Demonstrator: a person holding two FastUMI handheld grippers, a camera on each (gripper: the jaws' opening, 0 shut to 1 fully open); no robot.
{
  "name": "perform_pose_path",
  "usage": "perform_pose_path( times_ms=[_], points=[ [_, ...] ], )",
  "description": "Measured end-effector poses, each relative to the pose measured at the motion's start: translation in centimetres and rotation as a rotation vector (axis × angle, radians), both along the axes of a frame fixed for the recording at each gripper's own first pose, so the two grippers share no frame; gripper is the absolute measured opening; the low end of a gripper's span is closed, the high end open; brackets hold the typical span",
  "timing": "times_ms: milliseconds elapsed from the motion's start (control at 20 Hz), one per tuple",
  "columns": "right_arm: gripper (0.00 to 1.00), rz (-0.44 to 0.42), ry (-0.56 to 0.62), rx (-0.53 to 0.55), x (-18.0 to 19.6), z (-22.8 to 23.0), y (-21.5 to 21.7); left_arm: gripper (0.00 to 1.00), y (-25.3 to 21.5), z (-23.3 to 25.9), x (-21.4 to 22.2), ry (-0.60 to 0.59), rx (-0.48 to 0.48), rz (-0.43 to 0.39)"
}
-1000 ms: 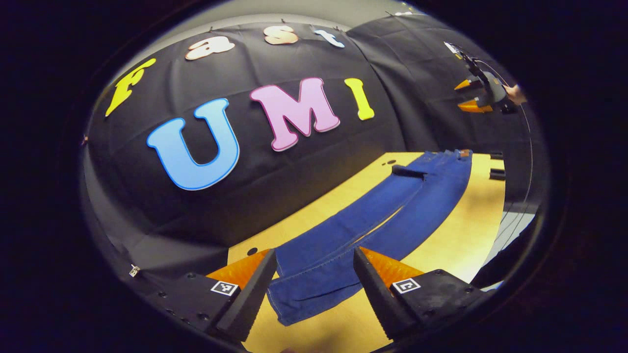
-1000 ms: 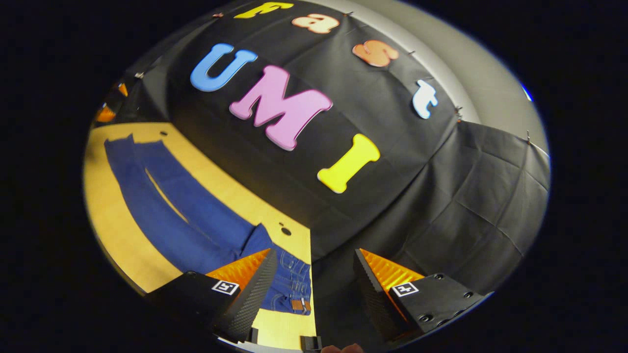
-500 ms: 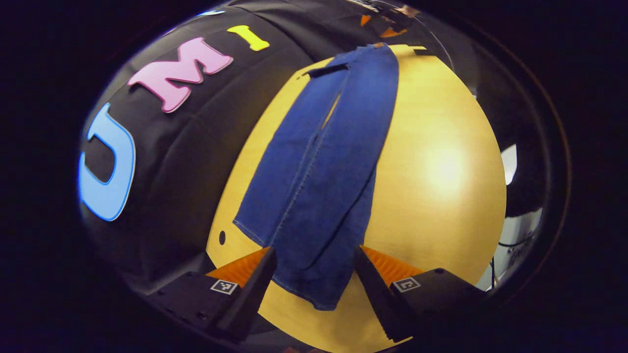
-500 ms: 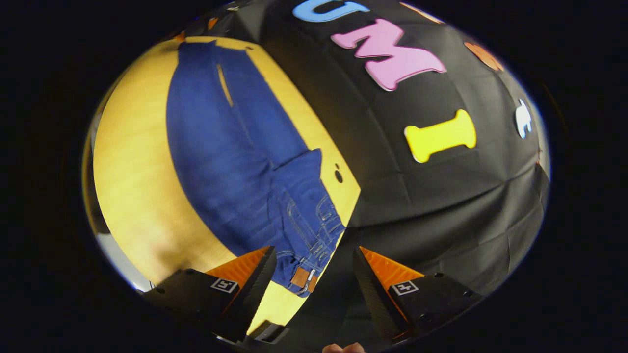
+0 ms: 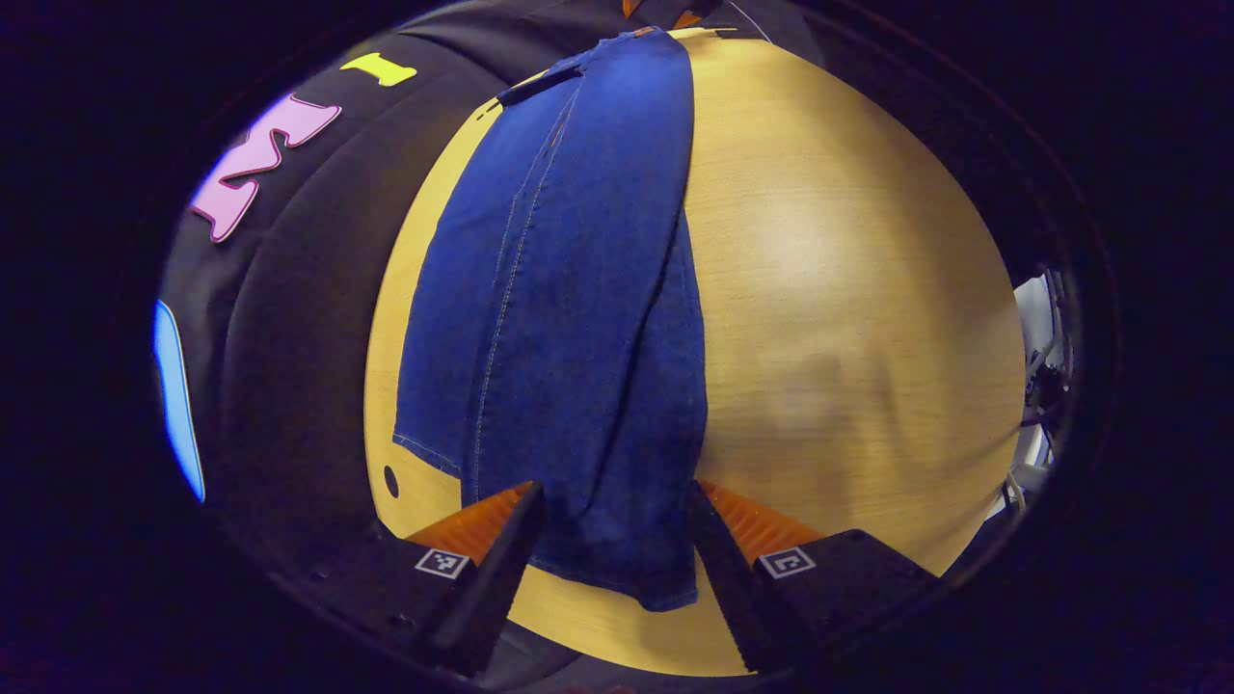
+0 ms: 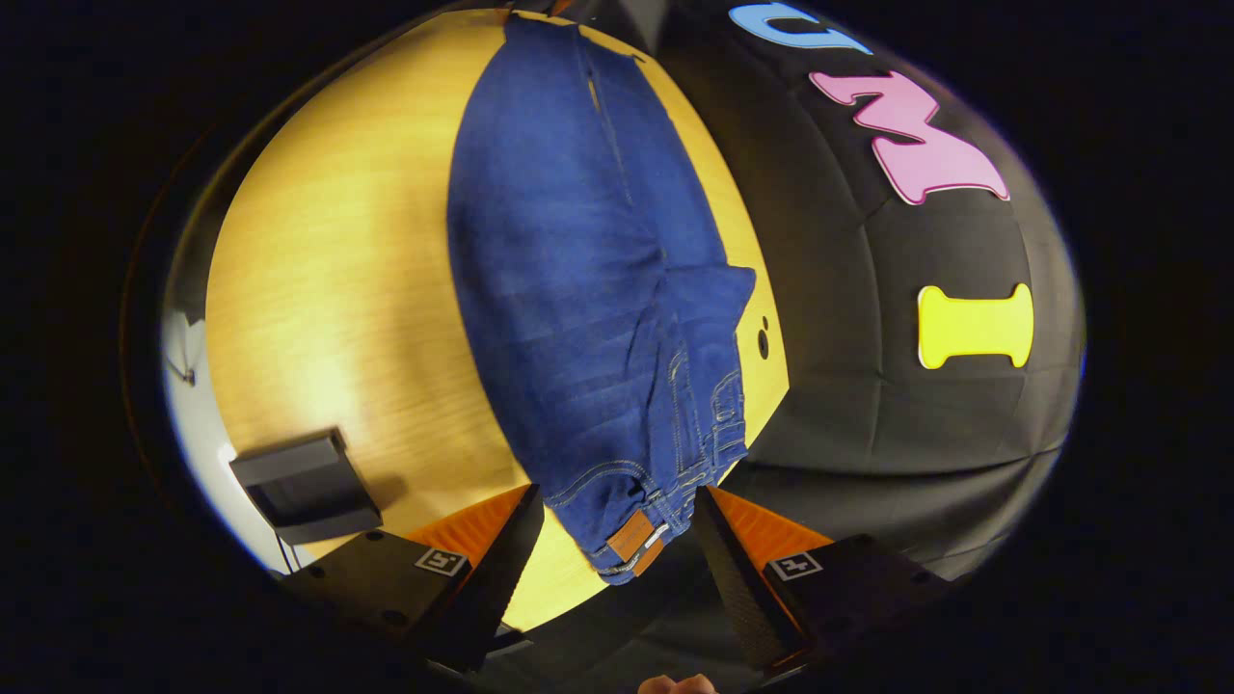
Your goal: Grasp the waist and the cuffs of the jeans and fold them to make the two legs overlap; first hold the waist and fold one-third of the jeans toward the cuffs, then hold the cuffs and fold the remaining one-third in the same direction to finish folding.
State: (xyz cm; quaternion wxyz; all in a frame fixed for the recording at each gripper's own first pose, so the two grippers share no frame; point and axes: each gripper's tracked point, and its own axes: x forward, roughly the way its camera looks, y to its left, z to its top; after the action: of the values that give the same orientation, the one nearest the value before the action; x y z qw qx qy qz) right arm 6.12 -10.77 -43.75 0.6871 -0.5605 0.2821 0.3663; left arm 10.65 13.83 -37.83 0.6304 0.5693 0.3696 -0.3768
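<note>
Lying flat on the wooden desk, one pair of jeans runs away from the camera in the left gripper view, its two legs side by side and partly overlapping, with the cuffs at the near end. The left tool hangs above those cuffs with its two fingers spread wide, one to each side of the nearer cuff, holding nothing. One small dark hole marks the desk beside the far cuff.

From the right gripper view, the same jeans stretch away, waist nearest, with one brown patch at the waistband. The right tool is over the waist, its two fingers wide apart on either side of the waistband corner, gripping nothing. One black box sits at the desk edge.
</note>
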Motion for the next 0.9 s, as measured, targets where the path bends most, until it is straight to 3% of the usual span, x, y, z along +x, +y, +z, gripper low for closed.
perform_pose_path(
  times_ms=[150,250,450,550,600,700,750,800,900],
  points=[
    [0.96,0.079,0.012,-0.088,-0.7,-1.4,-2.1,0.93,-0.5,0.0,0.8,-0.012,0.013,-0.044],
    [0.96,0.068,0.020,-0.121,-0.2,-2.9,-3.2,0.93,-0.7,-0.1,1.4,-0.020,0.025,-0.062],
    [0.95,0.132,-0.052,-0.181,3.2,-3.6,-2.3,0.90,-1.1,-0.5,2.5,-0.030,0.043,-0.093],
    [0.93,0.097,-0.019,-0.179,3.2,-4.5,-2.3,0.84,-1.2,-0.9,2.9,-0.014,0.038,-0.057],
    [0.90,0.070,0.023,-0.176,2.4,-5.0,-2.6,0.63,-1.4,-1.6,2.9,-0.010,0.032,-0.033],
    [0.51,0.071,0.028,-0.187,1.8,-5.4,-2.4,0.22,-1.7,-1.7,3.2,-0.057,0.053,-0.035],
    [0.31,0.067,0.029,-0.191,1.6,-5.6,-2.5,0.13,-1.6,-1.6,3.6,-0.072,0.065,-0.034],
    [0.28,0.047,0.032,-0.188,1.5,-5.9,-2.3,0.10,-2.0,-1.7,3.7,-0.068,0.057,-0.022],
    [0.09,-0.010,0.046,-0.170,1.4,-6.3,-3.0,0.07,-1.7,-1.8,3.8,-0.045,0.028,0.039]
  ],
)
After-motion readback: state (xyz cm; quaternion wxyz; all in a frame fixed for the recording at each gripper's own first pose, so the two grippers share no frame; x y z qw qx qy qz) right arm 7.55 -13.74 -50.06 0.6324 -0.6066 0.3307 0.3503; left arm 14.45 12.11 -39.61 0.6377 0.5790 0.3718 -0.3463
